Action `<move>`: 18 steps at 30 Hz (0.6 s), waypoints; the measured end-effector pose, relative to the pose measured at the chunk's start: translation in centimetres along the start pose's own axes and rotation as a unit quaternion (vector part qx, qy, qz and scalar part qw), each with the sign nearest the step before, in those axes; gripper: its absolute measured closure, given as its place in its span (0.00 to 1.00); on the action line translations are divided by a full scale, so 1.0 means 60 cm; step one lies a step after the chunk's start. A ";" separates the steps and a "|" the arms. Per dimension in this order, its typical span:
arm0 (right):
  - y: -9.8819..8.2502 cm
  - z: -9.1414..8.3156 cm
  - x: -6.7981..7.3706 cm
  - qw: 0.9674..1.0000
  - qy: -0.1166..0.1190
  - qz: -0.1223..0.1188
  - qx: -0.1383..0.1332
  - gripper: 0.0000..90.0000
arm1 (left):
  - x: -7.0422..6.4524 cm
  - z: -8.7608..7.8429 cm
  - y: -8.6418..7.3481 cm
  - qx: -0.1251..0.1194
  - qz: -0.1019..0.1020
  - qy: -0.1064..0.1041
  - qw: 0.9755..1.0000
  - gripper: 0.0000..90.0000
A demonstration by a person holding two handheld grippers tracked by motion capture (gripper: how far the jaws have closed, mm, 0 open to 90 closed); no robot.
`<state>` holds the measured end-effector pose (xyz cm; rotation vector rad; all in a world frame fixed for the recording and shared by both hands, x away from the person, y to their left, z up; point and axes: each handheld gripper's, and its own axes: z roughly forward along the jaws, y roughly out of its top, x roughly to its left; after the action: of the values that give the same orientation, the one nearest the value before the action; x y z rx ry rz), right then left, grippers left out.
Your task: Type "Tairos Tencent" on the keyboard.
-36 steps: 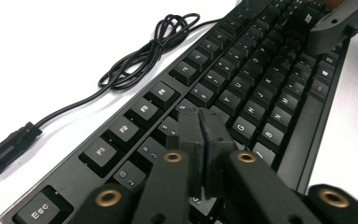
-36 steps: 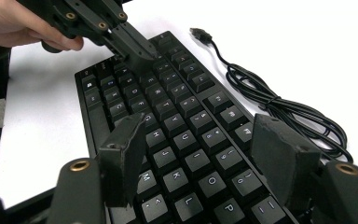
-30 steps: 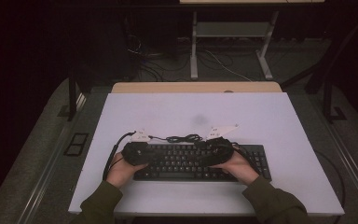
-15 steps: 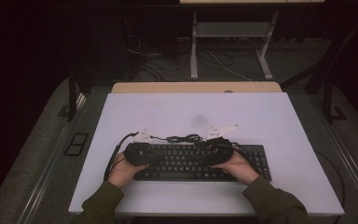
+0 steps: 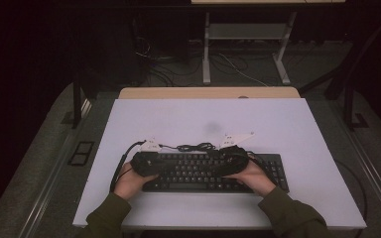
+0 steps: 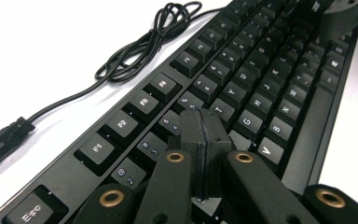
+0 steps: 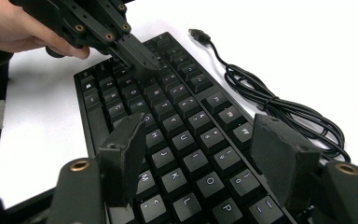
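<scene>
Black keyboard lying flat near the front edge of the white desk, long side parallel to that edge, roughly centred between the left and right edges. Key legends readable in the gripper views: Esc and the function row along the far side, letter rows nearer the person.

Keyboard cable bundled in loose loops on the desk just behind the keyboard's far edge, its plug end lying free on the white surface, apart from the keyboard.

Left hand-held gripper held over the keyboard's left end, jaws pressed fully together with nothing between them, pointing along the key rows. In the left gripper view, closed tips just above the keys near the number and upper letter rows; whether touching a key cannot be told. Same gripper seen from the right gripper view, tips down close to the keys at the keyboard's left part, a hand wrapped round its body.

Right hand-held gripper held over the keyboard's right-hand part, jaws standing apart, gripping nothing. In the right gripper view, the two pads spread either side of the letter keys around U, J, K, O and P, above the keys, nothing clamped.

Both forearms in dark green sleeves coming in from the desk's front edge, hands resting at the two ends of the keyboard.
</scene>
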<state>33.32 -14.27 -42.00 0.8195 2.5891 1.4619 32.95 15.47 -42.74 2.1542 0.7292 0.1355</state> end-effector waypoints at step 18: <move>0.000 -0.001 -0.001 1.000 -0.001 0.004 0.001 0.45 | -0.009 -0.013 0.000 -0.014 -0.010 0.008 1.000 0.65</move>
<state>33.33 -14.35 -41.96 0.8330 2.5890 1.4619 32.24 15.74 -42.15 2.1213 0.7536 0.1506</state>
